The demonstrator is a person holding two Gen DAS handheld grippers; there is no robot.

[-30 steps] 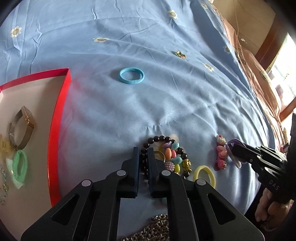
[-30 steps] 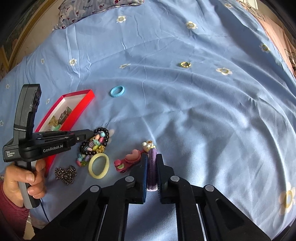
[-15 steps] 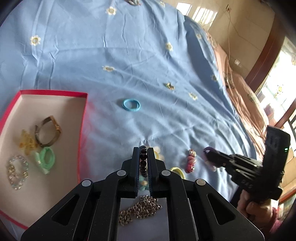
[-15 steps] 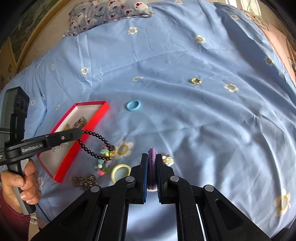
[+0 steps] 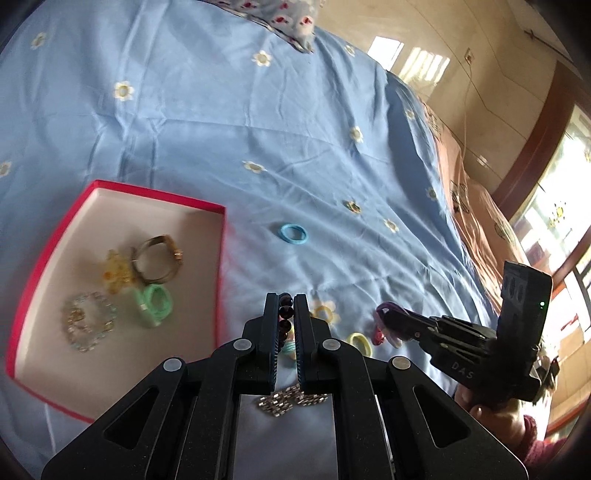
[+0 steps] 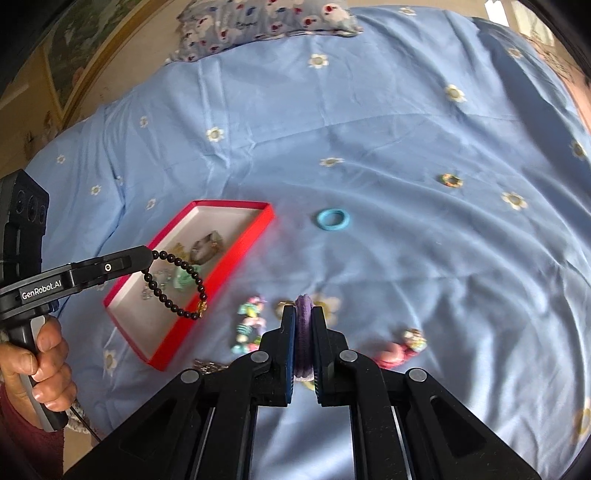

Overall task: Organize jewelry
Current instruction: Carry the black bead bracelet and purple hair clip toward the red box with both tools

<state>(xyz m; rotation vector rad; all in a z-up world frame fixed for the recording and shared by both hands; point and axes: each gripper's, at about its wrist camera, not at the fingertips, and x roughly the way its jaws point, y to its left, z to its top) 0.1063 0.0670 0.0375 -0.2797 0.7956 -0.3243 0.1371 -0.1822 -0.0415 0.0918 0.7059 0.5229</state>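
Note:
My left gripper (image 5: pixel 285 300) is shut on a black bead bracelet (image 5: pixel 284 319). In the right wrist view the bracelet (image 6: pixel 177 283) hangs from the left gripper (image 6: pixel 147 256) above the red box (image 6: pixel 236 254). My right gripper (image 6: pixel 303 313) is shut on a purple hair tie (image 6: pixel 303 332), held above the bed; it also shows in the left wrist view (image 5: pixel 388 314). The red box (image 5: pixel 221 258) holds a gold bangle (image 5: pixel 159 262), a green hair tie (image 5: pixel 155 304), a clear bead bracelet (image 5: pixel 86 321) and a yellow piece (image 5: pixel 116 271).
On the blue floral bedsheet lie a blue hair tie (image 6: pixel 333 219), a colourful bead bracelet (image 6: pixel 249 325), a pink clip (image 6: pixel 400 349), a yellow hair tie (image 5: pixel 360 341), a silver chain (image 5: pixel 288 398) and a small ring (image 6: pixel 450 180). A pillow (image 6: pixel 266 18) lies at the far edge.
Both grippers have risen from the bed. The left one lifted the black bracelet off the pile and carried it over the box's near edge. The right one lifted the purple hair tie.

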